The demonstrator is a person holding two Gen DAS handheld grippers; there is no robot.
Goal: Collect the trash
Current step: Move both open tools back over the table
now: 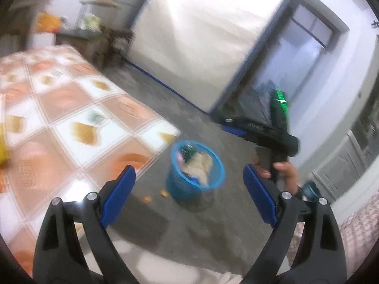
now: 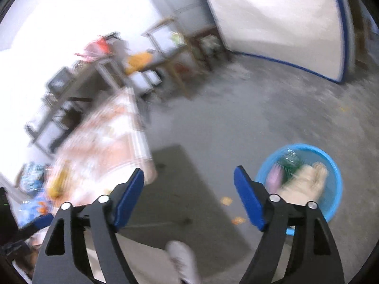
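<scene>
Grey concrete floor (image 1: 189,99) fills the middle of both views, with one counter (image 1: 59,108) under an orange and white checked cloth on the left side. One blue basket (image 1: 175,184) stands on the floor just beside the corner of this counter. Inside it I count about three pieces of trash: a beige crumpled paper (image 1: 200,165), something green and something pink, but motion blur makes them hard to name. Two small orange scraps (image 2: 226,200) lie on the floor near the basket, apart from it.

Both pictures are blurred. The far furniture, some shelves and small tables with orange and red things on them, cannot be read clearly. A big white panel with a blue edge (image 1: 203,35) leans against the back wall. At the left border of the left wrist view a yellow object on the counter is cut off. In the right wrist view the basket (image 2: 331,165) is partly hidden behind the right finger of the tongs, and one white shoe (image 2: 182,258) shows at the bottom edge.

The left tongs (image 1: 189,198) are spread wide, released, holding nothing and touching nothing. The right tongs (image 2: 189,198) are also wide apart and empty. In the left wrist view the person's right hand (image 1: 281,172) grips the black handle of the other tool.
</scene>
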